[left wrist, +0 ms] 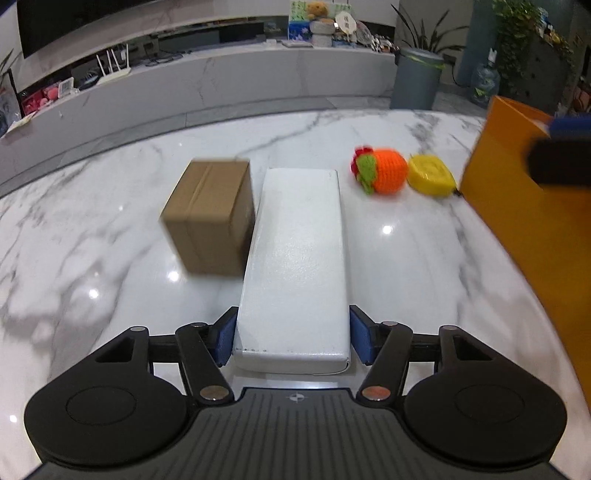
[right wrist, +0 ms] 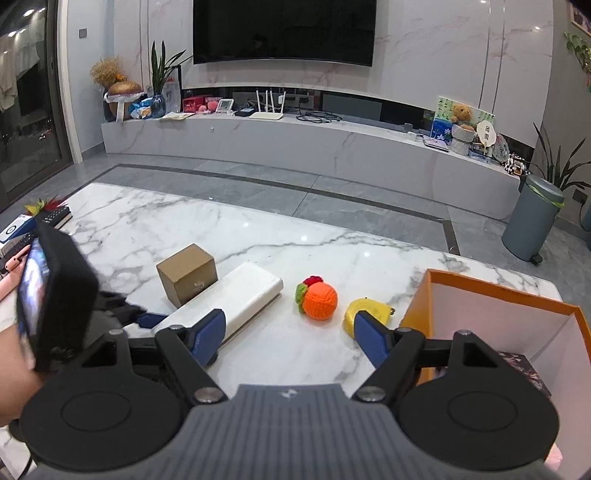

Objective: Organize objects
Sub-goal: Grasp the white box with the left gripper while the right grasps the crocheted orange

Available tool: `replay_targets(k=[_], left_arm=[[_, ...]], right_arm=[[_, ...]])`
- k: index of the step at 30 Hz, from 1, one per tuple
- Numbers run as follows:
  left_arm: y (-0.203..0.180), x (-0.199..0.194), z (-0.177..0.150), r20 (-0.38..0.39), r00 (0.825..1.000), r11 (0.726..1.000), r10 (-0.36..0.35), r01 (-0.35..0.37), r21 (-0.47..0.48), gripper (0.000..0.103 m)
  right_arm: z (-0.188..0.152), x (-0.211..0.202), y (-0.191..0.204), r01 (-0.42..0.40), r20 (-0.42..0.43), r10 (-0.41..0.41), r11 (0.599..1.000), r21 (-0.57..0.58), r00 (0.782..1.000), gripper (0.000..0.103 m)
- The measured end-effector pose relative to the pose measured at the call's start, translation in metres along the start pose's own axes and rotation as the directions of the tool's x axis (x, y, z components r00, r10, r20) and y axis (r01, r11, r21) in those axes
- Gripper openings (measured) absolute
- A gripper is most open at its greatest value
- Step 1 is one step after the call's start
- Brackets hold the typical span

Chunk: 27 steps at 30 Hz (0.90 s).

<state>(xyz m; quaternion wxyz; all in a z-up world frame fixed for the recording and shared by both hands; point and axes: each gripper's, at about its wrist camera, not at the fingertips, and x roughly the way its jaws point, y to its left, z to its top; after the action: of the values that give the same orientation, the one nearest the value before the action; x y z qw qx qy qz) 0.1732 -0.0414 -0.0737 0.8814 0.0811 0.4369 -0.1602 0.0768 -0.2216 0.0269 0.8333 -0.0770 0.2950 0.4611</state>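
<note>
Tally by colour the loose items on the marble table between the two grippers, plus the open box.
White: 1, the long white box
Brown: 1, the cardboard box
Orange: 2, the knitted ball and the open orange box
Yellow: 1, the yellow tape measure
Total: 5

Ahead of the jaws, beyond the white marble counter (right wrist: 258, 236), grey floor tiles (right wrist: 332, 199) ran to a long low marble media unit (right wrist: 295, 144). A dark television (right wrist: 282, 31) hung on the marble wall above it. A grey bin (right wrist: 532, 221) stood to the right, a dark window (right wrist: 26, 110) to the left.
</note>
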Motion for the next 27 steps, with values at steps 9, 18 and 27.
replay_targets(k=[9,18,27], left_arm=[[0.018,-0.043,-0.040,-0.143,0.989,1.000,-0.023,0.022,-0.013,0.070],[0.012,-0.049,-0.046,-0.078,0.996,0.999,0.033,-0.031,0.034,0.091],[0.025,-0.036,-0.039,-0.048,0.998,0.996,-0.031,0.027,-0.082,0.094]], right_arm=[[-0.002,0.015,0.026,-0.016,-0.048,0.015,1.000,-0.022,0.999,0.078],[-0.003,0.039,0.029,-0.005,-0.115,0.008,1.000,0.024,0.993,0.078],[0.024,0.101,0.020,0.119,-0.172,-0.106,0.991,0.066,0.979,0.077]])
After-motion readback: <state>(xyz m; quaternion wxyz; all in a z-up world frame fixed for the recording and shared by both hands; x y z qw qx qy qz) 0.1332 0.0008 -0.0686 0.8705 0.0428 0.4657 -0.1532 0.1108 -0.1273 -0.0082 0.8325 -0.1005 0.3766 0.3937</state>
